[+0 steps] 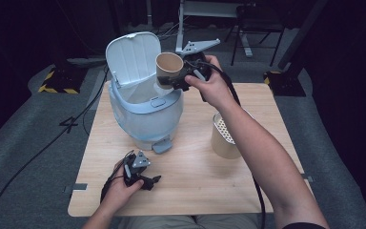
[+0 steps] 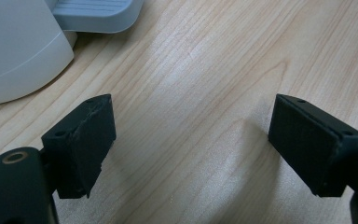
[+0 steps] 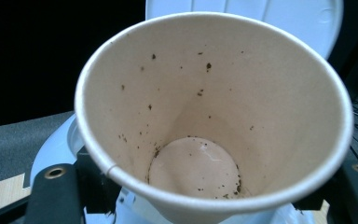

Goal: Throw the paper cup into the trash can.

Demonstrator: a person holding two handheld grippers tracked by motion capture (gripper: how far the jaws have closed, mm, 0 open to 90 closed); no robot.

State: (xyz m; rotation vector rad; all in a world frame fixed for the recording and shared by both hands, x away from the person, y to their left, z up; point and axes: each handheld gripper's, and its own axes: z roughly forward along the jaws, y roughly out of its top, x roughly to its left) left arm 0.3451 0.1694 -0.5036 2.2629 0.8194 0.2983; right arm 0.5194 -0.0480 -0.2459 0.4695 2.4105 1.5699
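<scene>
Paper cup, gripped by my right tongs and tipped over the open pedal bin, seems emptied save for specks; next I would drop it in, left tongs resting wide on the surface

My tan paper cup looks matt and speckled; the pale blue plastic bin smooth; the light wooden table satin-grained.

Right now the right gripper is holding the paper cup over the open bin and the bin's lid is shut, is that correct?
Not quite: the bin's lid stands open, as the high view shows. The right gripper does hold the paper cup over the bin.
</scene>
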